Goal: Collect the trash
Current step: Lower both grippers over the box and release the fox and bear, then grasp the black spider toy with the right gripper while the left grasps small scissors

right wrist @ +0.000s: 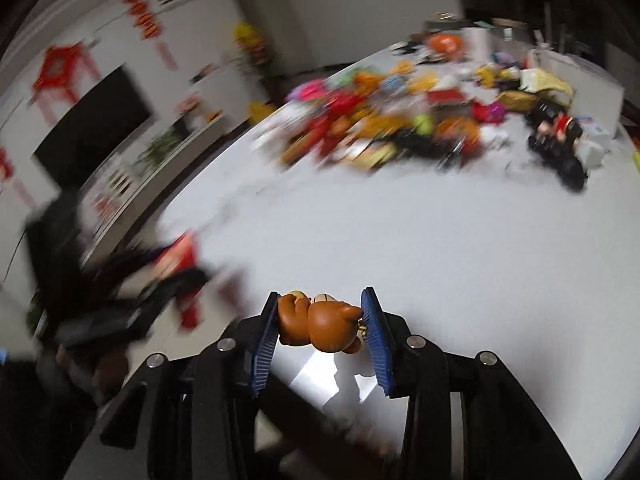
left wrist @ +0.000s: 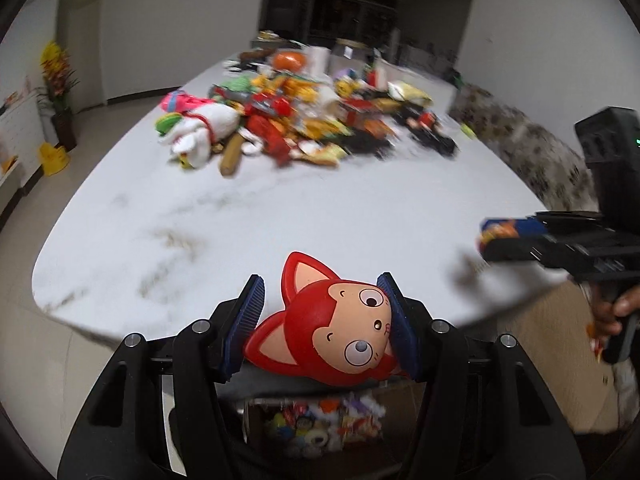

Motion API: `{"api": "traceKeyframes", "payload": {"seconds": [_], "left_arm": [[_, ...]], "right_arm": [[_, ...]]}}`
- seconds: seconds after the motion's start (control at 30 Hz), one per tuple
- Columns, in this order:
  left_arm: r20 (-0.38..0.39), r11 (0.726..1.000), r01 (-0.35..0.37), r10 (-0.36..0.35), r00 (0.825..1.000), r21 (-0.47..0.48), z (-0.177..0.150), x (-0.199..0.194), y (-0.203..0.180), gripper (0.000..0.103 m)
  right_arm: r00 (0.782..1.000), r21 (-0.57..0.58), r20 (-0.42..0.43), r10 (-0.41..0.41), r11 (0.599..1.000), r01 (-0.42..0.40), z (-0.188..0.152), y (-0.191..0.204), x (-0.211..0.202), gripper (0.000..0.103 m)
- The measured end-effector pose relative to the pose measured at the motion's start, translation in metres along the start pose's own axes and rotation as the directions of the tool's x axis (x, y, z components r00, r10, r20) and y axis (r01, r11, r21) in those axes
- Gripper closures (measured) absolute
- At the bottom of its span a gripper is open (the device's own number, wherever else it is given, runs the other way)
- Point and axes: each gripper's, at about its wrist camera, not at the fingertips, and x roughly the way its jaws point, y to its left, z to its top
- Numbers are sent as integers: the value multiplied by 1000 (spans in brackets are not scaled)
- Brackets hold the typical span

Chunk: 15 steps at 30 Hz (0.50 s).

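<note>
The right tongs (right wrist: 322, 330) pinch what seems a brown bear figurine (right wrist: 318, 326) above the white table (right wrist: 400, 240).

A white marbled table (left wrist: 248, 216) fills most of both views. Beyond it, by the far wall, a plant (left wrist: 56, 76) with yellow flowers stands in a dark pot, with a yellow floor sign (left wrist: 53, 157) beside it. In the right wrist view, a dark TV (right wrist: 94, 120) hangs on the wall between red paper decorations (right wrist: 60, 68), all blurred. A speckled chair (left wrist: 528, 140) stands at the table's right edge.
</note>
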Motion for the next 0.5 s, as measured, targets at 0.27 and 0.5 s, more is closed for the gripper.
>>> {"api": "traceKeyframes", "payload": {"seconds": [0.27,0.5], "left_arm": [[-194,994,59,-40,980,93,-64,13,-28,27],[-201,993,3,21,979,119,-65,25,-23,18]], "right_arm": [[977,35,-210,31,999,-24,-107,13,25,28],[998,68,-36,45,997,-43,-99,-6,-5,26]]}}
